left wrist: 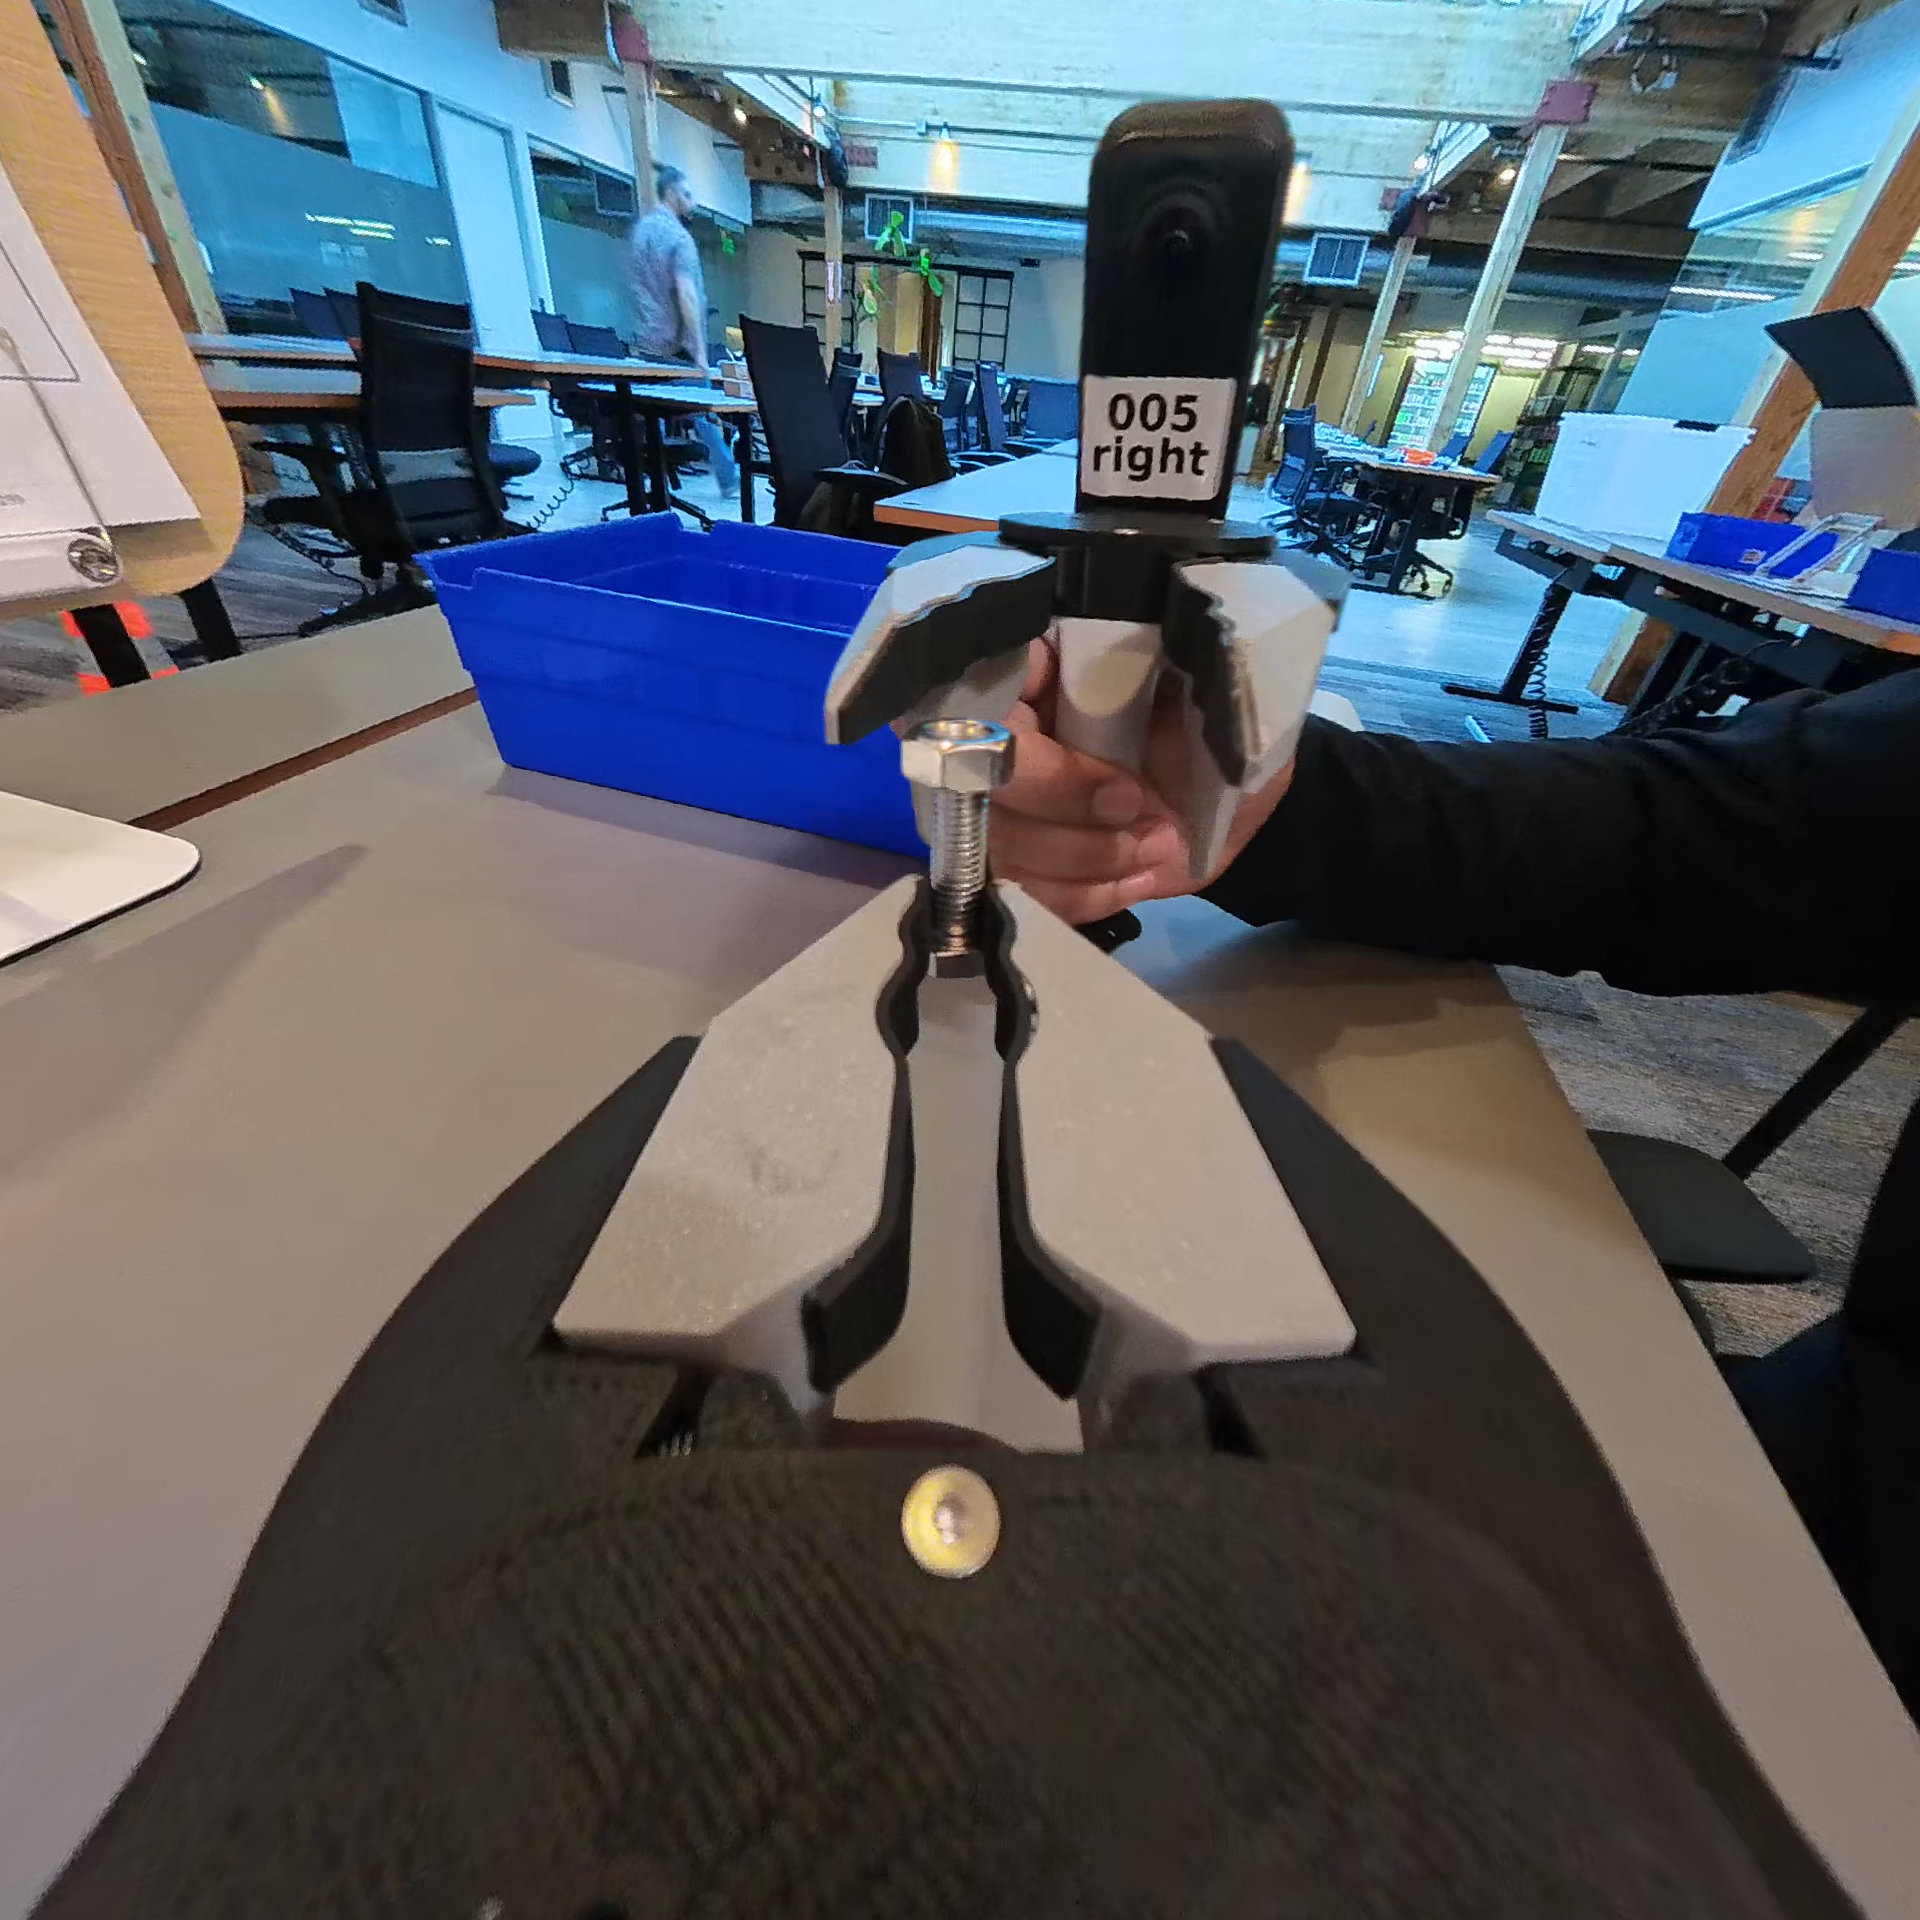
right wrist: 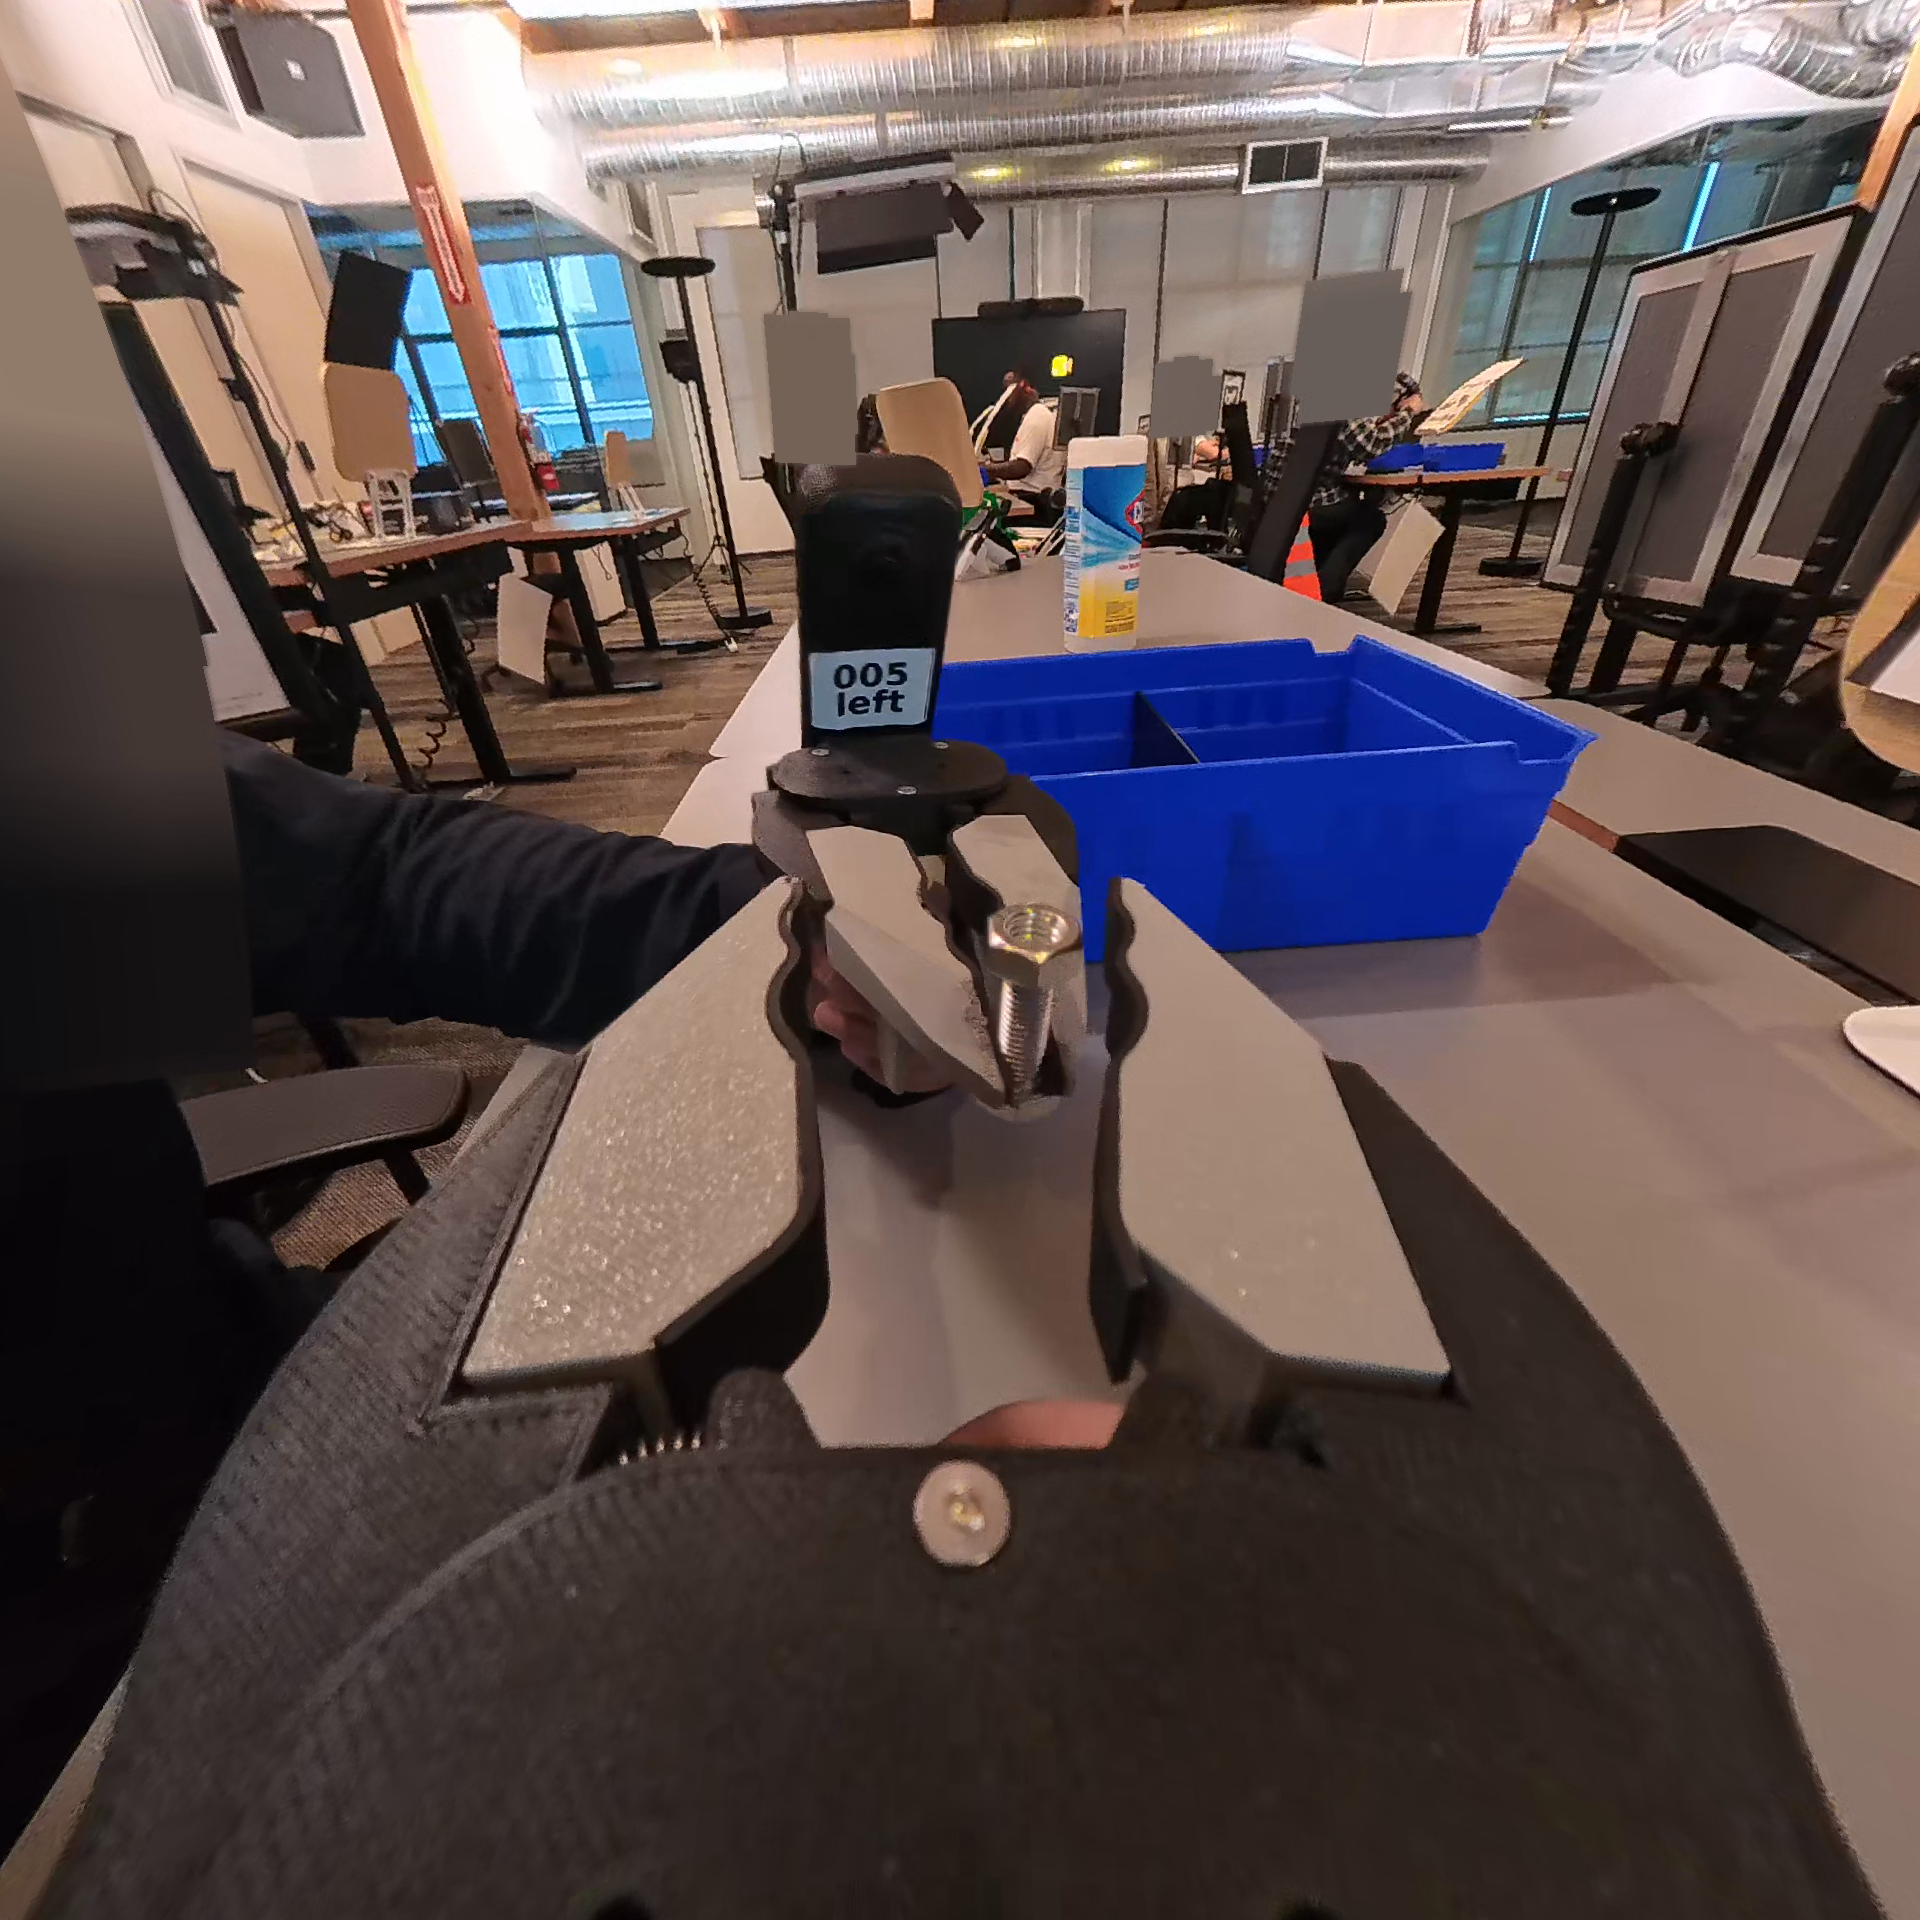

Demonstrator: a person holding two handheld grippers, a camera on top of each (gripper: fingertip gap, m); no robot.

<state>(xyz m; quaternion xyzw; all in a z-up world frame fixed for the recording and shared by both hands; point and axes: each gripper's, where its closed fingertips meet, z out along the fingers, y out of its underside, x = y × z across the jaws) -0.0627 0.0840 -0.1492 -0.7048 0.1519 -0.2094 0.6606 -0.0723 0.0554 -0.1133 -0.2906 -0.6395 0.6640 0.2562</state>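
A silver bolt (left wrist: 957, 844) stands upright with a hex nut (left wrist: 956, 753) on its upper threaded end. My left gripper (left wrist: 957, 940) is shut on the bolt's lower end and holds it above the grey table (left wrist: 312, 1039). My right gripper (left wrist: 1029, 790) faces it, open, with one finger just above the nut. In the right wrist view my right gripper (right wrist: 954, 914) is open and empty. The nut (right wrist: 1032, 935) and bolt (right wrist: 1023, 1023) sit between its fingertips, slightly to the right, held by the left gripper (right wrist: 1023, 1091).
A blue divided bin (right wrist: 1299, 831) stands on the table behind the grippers and also shows in the left wrist view (left wrist: 665, 665). A wipes canister (right wrist: 1103, 540) stands beyond it. A white flat object (left wrist: 62, 873) lies at the table's edge. A chair armrest (right wrist: 322, 1122) is beside the table. About 4 cm separates my left fingertips from my right.
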